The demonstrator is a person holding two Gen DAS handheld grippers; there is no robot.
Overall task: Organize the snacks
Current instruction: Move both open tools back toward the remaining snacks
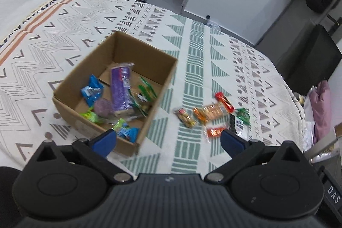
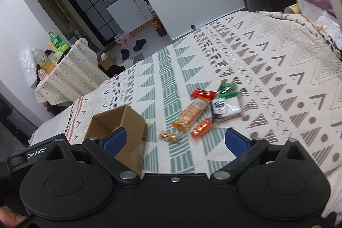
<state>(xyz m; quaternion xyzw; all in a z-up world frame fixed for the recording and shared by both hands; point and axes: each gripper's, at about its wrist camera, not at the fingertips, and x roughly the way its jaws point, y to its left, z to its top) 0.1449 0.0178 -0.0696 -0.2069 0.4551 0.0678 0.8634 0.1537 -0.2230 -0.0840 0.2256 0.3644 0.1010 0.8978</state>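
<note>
We've got both grippers up over the bed [image 1: 213,52] w/ the patterned cover, and neither has anything in it. Left gripper [image 1: 168,140] is spread wide, blue pads [image 1: 105,139] apart, nothing between them. Right gripper [image 2: 176,141] is released too, its jaws empty.

Cardboard box [image 1: 128,142] sits at about 10 o'clock in the left wrist view, open top. Inside we can see a long purple packet [image 1: 120,89] leaning across the middle, a blue packet [image 1: 92,92] at its 9 o'clock, green wrappers [image 1: 145,91] at 3 o'clock, plus more blue and green bits near the front wall. It's blurry so can't read labels.

The rest of the snacks are loose on the cover at the box's 3 o'clock: a small peanut-looking packet [image 2: 170,136] closest to the box, a long orange cracker pack [image 2: 191,114], a small orange packet [image 2: 202,127], a red bar [image 2: 203,93], a green packet [image 2: 227,90] and a white/black packet [image 2: 226,108], all bunched close together, some touching.
</note>
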